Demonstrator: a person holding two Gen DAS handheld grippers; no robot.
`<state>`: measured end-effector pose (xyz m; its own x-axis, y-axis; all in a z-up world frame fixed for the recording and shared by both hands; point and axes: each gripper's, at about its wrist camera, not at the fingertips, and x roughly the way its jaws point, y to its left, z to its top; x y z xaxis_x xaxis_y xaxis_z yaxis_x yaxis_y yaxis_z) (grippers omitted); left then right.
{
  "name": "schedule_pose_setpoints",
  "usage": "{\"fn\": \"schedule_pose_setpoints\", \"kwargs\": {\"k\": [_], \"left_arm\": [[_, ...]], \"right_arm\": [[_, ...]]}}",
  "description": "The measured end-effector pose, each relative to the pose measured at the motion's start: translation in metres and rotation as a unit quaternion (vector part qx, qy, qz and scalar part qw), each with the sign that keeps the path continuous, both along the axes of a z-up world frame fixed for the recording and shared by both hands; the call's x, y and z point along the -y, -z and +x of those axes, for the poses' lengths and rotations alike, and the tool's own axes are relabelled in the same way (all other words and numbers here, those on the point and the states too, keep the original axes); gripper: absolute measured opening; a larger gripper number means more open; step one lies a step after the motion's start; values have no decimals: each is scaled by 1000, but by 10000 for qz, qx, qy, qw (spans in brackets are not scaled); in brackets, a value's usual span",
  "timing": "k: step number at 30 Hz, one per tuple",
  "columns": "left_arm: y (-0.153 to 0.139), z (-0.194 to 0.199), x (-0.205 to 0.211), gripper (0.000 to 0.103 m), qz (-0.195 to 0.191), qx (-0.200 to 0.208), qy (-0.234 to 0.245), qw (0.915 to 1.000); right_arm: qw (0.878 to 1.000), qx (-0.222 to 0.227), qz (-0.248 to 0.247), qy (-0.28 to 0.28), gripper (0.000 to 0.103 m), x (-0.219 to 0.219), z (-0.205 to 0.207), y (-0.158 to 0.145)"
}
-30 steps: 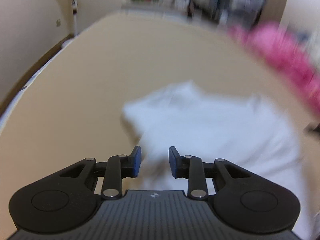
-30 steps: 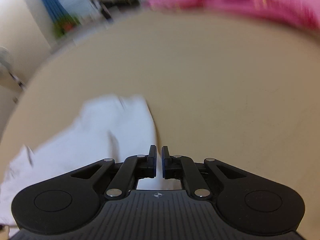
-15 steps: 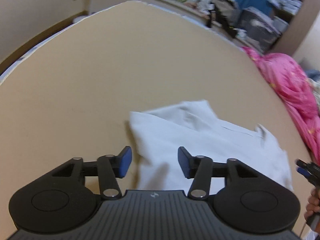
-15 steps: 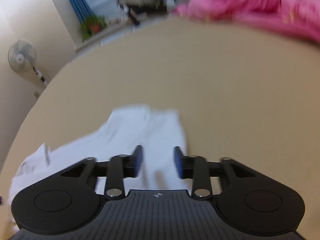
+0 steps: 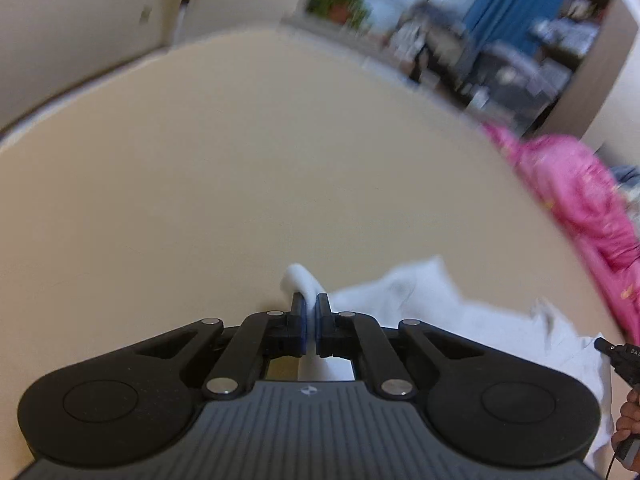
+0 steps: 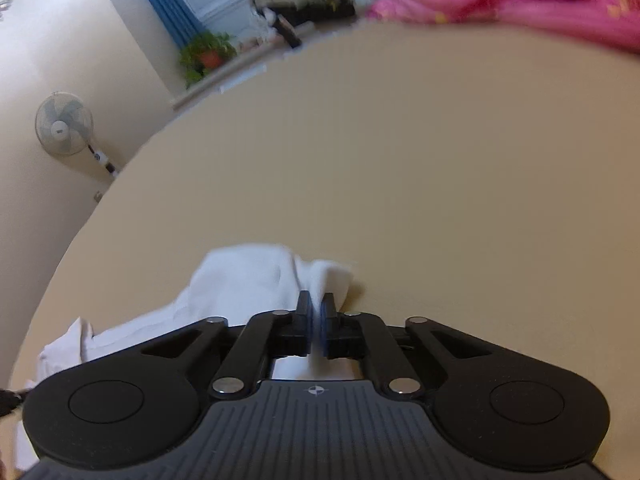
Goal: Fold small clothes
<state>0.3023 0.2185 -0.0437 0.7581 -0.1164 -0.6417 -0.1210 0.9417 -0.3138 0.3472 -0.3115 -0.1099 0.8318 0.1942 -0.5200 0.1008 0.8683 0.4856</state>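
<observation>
— Changes noted?
— Both jaws just closed. The left hand-held gripper now pinches the white garment corner; the right hand-held gripper pinches its opposite corner, fabric bunched.

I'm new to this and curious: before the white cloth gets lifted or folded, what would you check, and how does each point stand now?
1. Left gripper pinches the white garment: ok; its jaws just closed on a corner.
2. Right gripper pinches the other corner: ok, just closed too.
3. Beige table ahead has room: ok.
4. Pink bedding apart from the garment: ok.
5. Garment flat underneath: cannot tell.
</observation>
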Motion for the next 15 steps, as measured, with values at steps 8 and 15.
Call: {"fn": "schedule_pose_setpoints", "kwargs": {"k": [8,15], "left_arm": [[-21,2,19,10,564,-127,-121,9983],[-2,-24,43,31,592,-1284,1091,9839]], "right_arm": [[9936,-790,-721,362,12,-2,9,10],[9976,-142,-186,-645,41,-23,-29,-31]]}}
